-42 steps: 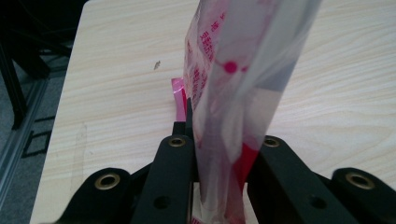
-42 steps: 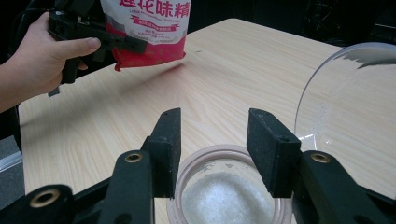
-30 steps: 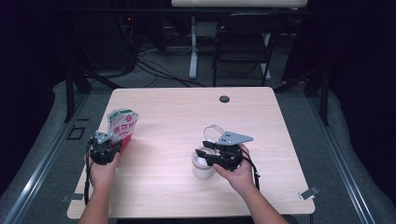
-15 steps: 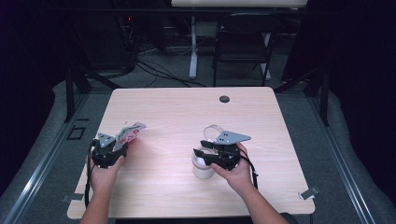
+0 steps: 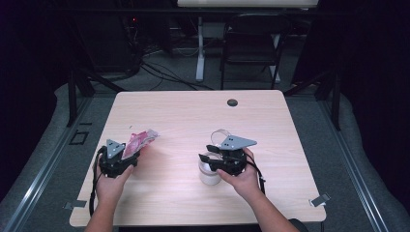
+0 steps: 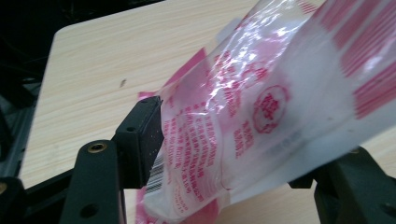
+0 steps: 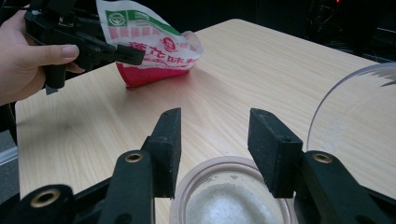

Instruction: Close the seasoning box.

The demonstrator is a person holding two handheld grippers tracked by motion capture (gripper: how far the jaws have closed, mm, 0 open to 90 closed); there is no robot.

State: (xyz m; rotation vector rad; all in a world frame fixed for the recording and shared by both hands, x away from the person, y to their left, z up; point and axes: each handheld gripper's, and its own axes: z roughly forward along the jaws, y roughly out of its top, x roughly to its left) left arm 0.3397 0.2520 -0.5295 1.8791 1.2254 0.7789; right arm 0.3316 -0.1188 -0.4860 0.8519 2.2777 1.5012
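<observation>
High view: our left fingers (image 5: 126, 155) have just been opening, laying the bag (image 5: 138, 142) left of the jar (image 5: 209, 170); our right fingers (image 5: 209, 152) straddle the jar's rim, open, steadying it.

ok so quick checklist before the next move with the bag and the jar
1. left gripper fingers off the bag: ok, they have just been opening, and the bag lies between them.
2. bag's end down on the table: ok.
3. jar upright: ok.
4. clear lid flipped open: ok.
5. right gripper firm on the jar: cannot tell.
</observation>
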